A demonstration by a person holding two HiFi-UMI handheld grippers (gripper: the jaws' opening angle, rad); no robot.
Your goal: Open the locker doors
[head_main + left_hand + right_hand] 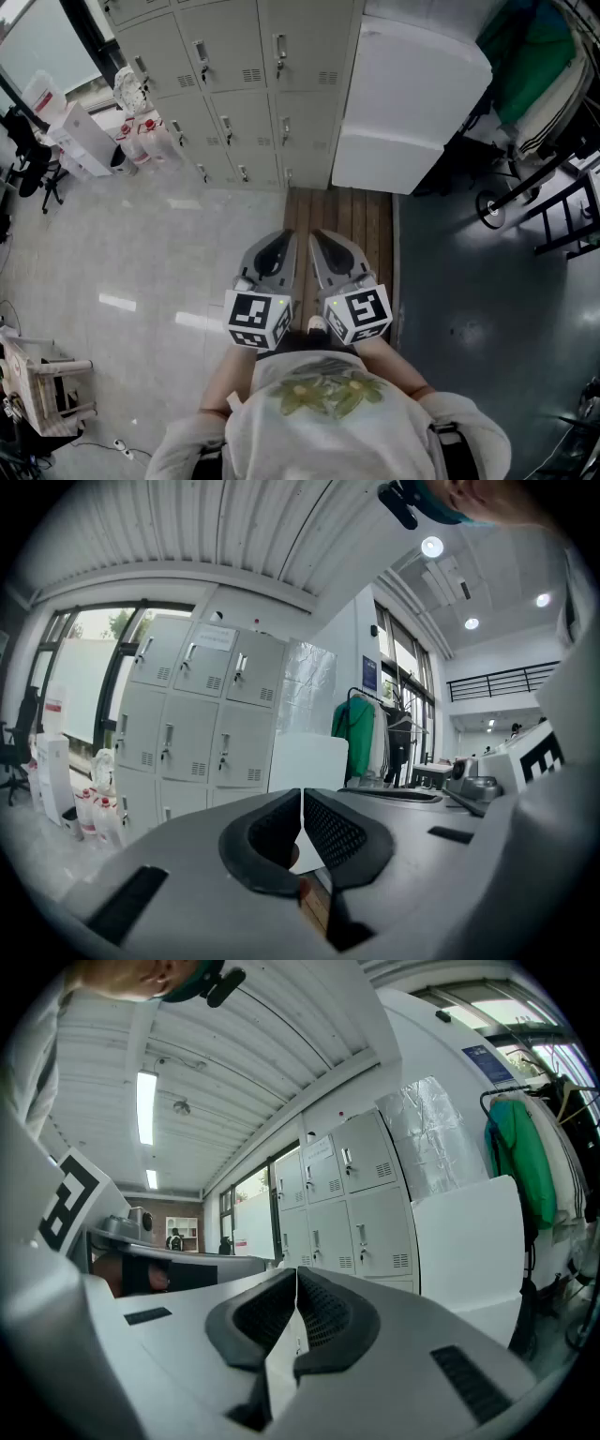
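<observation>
A bank of grey lockers (pixel 234 84) stands at the far wall, all doors closed, each with a small handle and vent. It also shows in the left gripper view as lockers (pixel 192 728) and in the right gripper view as lockers (pixel 347 1208). My left gripper (pixel 278 246) and right gripper (pixel 323 242) are held side by side close to my chest, well short of the lockers. Both point level toward them. Each has its jaws shut with nothing between them, seen in the left gripper (pixel 301 794) and the right gripper (pixel 296 1274) views.
A large white box (pixel 408 98) stands right of the lockers. A strip of wooden boards (pixel 342 216) lies under my grippers. White bags and bins (pixel 131 131) sit left of the lockers. A garment rack with a green coat (pixel 530 56) and black frames (pixel 562 216) are at right.
</observation>
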